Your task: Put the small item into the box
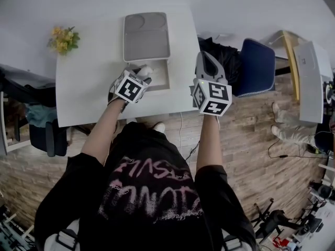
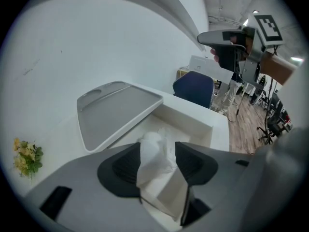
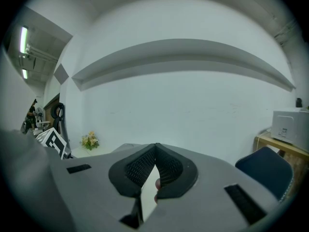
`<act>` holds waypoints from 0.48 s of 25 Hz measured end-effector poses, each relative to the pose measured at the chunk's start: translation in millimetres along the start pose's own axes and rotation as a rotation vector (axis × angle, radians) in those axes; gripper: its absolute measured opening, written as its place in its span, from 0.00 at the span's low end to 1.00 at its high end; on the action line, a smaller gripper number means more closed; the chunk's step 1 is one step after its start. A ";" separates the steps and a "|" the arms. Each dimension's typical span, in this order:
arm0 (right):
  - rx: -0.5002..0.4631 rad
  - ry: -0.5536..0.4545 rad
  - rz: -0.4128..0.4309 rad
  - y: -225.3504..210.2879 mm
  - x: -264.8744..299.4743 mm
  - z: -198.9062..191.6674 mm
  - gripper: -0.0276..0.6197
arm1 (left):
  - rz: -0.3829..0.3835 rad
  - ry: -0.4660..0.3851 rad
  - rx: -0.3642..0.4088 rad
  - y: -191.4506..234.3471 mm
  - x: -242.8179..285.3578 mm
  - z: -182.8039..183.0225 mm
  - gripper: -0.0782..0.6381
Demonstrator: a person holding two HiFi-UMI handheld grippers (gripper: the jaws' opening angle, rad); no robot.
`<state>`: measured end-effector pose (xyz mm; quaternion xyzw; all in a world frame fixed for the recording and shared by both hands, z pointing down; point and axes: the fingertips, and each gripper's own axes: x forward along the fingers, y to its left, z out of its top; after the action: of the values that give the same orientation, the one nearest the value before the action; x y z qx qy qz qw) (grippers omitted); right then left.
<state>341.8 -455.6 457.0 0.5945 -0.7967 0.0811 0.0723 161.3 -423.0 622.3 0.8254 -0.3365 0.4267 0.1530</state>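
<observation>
Only its own view shows the left gripper spread around a white wad. The right gripper, at the box's three o'clock, is closed over a white table.

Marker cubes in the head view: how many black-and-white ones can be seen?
2. One black-and-white marker cube is at the near end of the open white box; the other is by the white table's right edge. None seem hidden.

A workroom of the office or lab sort: a plain white table against a bare white wall, a blue office chair, wood-look flooring with loose cables, strip lights overhead, and a white machine on a stand.
</observation>
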 end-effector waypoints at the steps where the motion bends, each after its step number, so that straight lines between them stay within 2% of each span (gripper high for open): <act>1: 0.000 0.000 0.000 0.0 -0.6 0.0 0.06 | 0.002 -0.005 -0.002 -0.1 -0.8 0.5 0.43; 7: -0.002 -0.002 -0.001 2.8 -4.5 2.7 0.06 | 0.032 -0.064 -0.051 4.3 -13.1 3.4 0.38; 12: -0.012 -0.010 0.003 7.5 -6.0 6.7 0.06 | 0.067 -0.112 -0.103 11.4 -25.1 2.9 0.26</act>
<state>336.2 -449.3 448.9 0.5934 -0.7984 0.0735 0.0716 144.9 -422.2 600.0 0.8271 -0.3936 0.3670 0.1619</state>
